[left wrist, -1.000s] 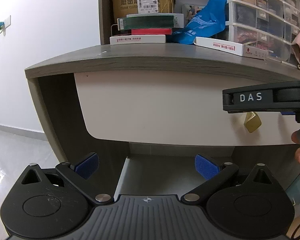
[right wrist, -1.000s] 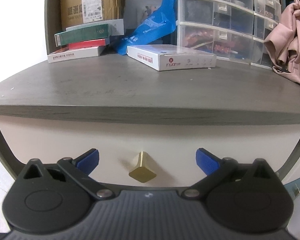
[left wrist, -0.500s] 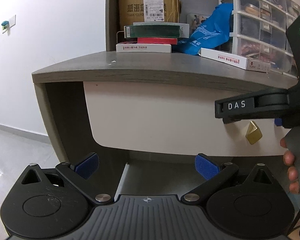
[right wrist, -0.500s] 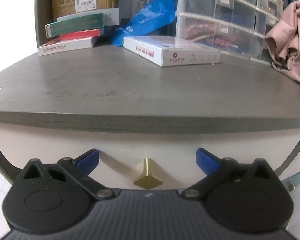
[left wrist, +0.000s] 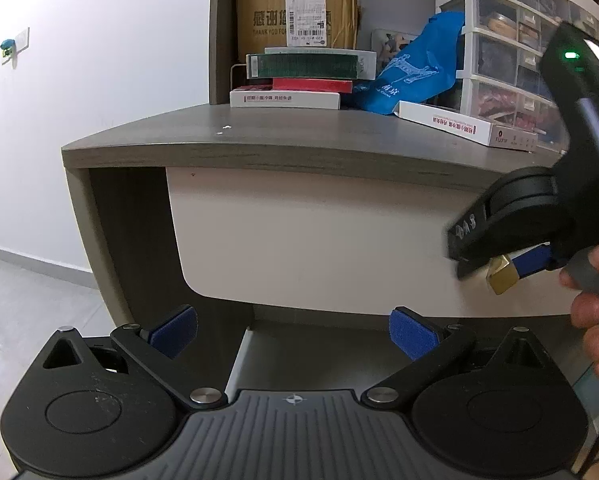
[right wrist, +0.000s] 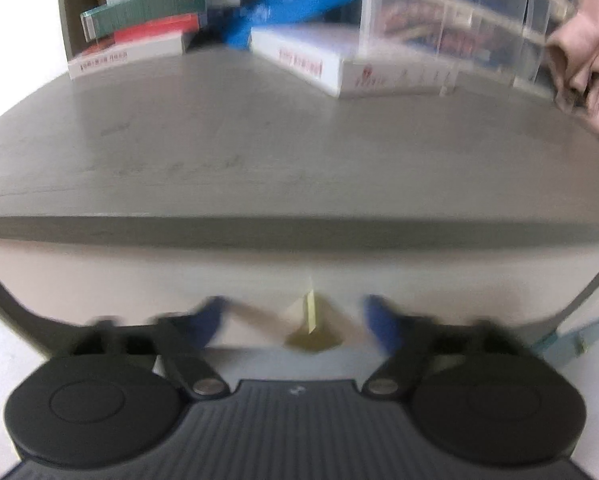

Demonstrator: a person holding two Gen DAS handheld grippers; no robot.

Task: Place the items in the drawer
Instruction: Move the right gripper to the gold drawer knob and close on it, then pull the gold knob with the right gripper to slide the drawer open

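A cream drawer front (left wrist: 307, 240) sits closed under the grey desk top (left wrist: 299, 136), with a brass knob (left wrist: 502, 276) at its middle. My right gripper (right wrist: 295, 320) is open, its blue fingers to either side of the knob (right wrist: 311, 328), blurred by motion. In the left wrist view it (left wrist: 499, 268) reaches the knob from the right. My left gripper (left wrist: 293, 332) is open and empty, low in front of the desk's left side. A white box (left wrist: 463, 126) lies on the desk top, also in the right wrist view (right wrist: 339, 60).
A stack of green, red and white boxes (left wrist: 299, 80) and a blue bag (left wrist: 411, 76) stand at the back, with a cardboard box (left wrist: 295, 4) behind them. Clear plastic drawers (left wrist: 511, 40) stand at the right. Pink cloth (right wrist: 583, 64) lies at the far right.
My right gripper has moved in onto the knob, its fingers closing in around it, and has tilted. My left gripper has drawn back a little and turned right.
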